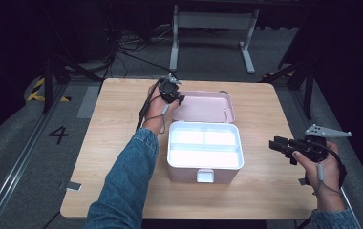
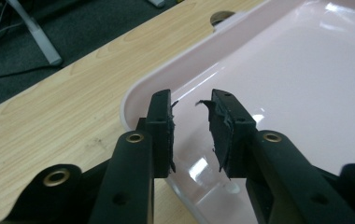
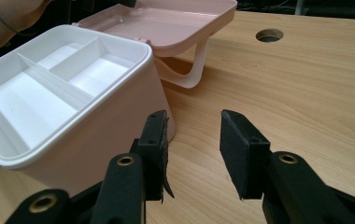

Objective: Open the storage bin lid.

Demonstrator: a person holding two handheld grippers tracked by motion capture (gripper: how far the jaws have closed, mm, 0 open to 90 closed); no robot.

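1. Two grippers show in the high view. The left gripper (image 1: 177, 98) sits at the 9 o'clock corner of the flat, glossy pink plastic lid (image 1: 204, 108), which lies thrown back at 12 o'clock of the rounded pink plastic storage box (image 1: 187, 174). The box stands mid-way across the pale wood-grain table (image 1: 112, 143). It holds a white moulded tray (image 1: 205, 146) split into compartments and has a small white latch (image 1: 205, 175) at 6 o'clock. The right gripper (image 1: 273, 143) hovers well apart from the box at its 3 o'clock, with its jaws spread and nothing between them.

2. Left gripper view: the left gripper (image 2: 192, 121) has its matte black pads, frayed at their edges, standing apart with a clear gap. They pinch nothing. The lid's smooth, shiny inside (image 2: 283, 84) shows through the gap. Its rounded raised rim curves past at 9 o'clock of the pads and runs under them. The table (image 2: 63, 102) lies beyond, at 10 o'clock.

3. Right gripper view: the right gripper (image 3: 192, 144) has its pads spread wide over bare table (image 3: 306, 93). The box's slightly tapered wall (image 3: 110, 140) stands just beside the pad at 9 o'clock. Whether they touch I cannot tell. The tray (image 3: 59, 79) is at 10 o'clock. The lid (image 3: 180, 18) and a curved pink handle (image 3: 194, 65) lie at 12 o'clock.
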